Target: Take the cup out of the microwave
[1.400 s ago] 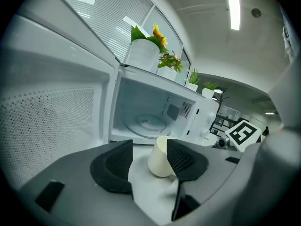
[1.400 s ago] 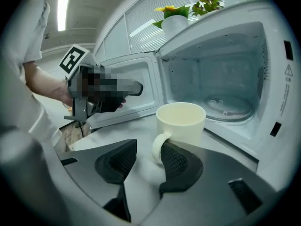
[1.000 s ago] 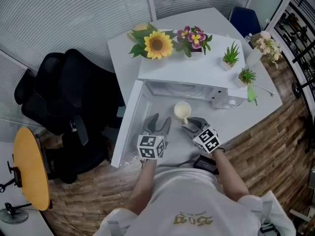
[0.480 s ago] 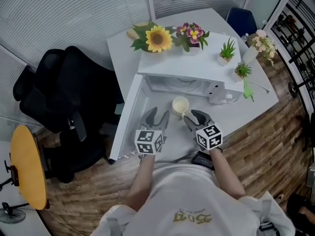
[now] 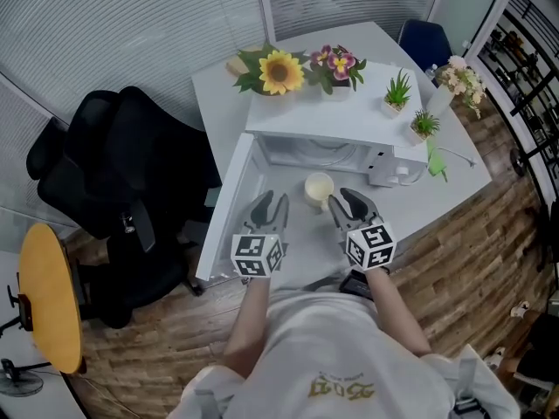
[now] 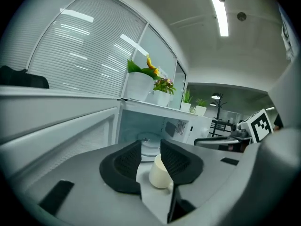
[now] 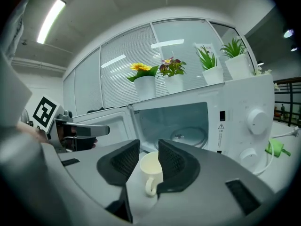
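A white microwave (image 5: 336, 129) stands on a white table (image 5: 441, 201), its door (image 5: 229, 206) swung wide open beside the left gripper (image 5: 272, 201). A sunflower (image 5: 279, 72) and small potted plants (image 5: 397, 90) sit on top of it, and a black chair (image 5: 122, 160) stands off past the door.

The cream cup (image 5: 319, 186) is outside the oven, upright on the table in front of the open cavity. It sits just beyond the fingertips of both grippers, between the two.

In the right gripper view the right gripper (image 7: 148, 147) has its fingers partly apart around empty air. The cup (image 7: 150, 169) shows in the gap just ahead, with its handle turned toward the fingers.

The left gripper (image 6: 150, 147) is likewise partly open and holds nothing. In its view the cup (image 6: 160, 173) stands ahead of the right-hand finger, which cuts off the cup's far side. The glass plate (image 6: 149, 142) inside the oven is half hidden behind the fingers.
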`<state>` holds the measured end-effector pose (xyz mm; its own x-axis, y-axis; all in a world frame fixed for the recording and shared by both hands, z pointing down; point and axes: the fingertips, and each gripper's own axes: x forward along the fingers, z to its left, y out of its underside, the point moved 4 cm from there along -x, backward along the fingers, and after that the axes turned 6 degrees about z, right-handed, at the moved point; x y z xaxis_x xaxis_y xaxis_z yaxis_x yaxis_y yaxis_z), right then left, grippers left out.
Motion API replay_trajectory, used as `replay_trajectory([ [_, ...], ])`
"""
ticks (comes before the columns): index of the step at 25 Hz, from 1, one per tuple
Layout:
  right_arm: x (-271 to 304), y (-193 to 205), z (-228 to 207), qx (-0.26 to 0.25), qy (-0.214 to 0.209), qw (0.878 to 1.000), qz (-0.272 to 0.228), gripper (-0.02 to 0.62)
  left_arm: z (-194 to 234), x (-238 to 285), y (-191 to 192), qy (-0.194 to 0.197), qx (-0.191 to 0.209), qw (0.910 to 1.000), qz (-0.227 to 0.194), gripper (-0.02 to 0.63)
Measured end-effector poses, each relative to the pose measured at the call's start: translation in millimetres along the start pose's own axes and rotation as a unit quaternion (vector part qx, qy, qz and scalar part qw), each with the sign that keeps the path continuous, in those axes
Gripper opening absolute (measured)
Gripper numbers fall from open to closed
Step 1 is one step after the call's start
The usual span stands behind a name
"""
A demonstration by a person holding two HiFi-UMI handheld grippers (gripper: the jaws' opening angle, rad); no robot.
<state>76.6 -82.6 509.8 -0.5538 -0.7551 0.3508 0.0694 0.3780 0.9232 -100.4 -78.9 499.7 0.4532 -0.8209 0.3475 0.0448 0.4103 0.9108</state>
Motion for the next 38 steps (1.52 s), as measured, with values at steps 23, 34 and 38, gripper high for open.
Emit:
replay_trajectory([
  [23,-18.7,-3.6,5.4,-0.016,0.031,0.999,-0.012,0.011,-1.8,-15.8,2.6,-0.032,0.022,0.9992,0.009,0.014],
  [34,-18.9,1.4,6.1,-0.022,0.036,0.999,0.002,0.011,-0.9,-17.5,4.5,-0.034,0.018,0.9992,0.009,0.014],
  [38,-18.8,1.8,6.2,-0.024,0.036,0.999,0.005,0.011,0.5,-18.7,4.3,-0.036,0.017,0.9992,0.009,0.014],
])
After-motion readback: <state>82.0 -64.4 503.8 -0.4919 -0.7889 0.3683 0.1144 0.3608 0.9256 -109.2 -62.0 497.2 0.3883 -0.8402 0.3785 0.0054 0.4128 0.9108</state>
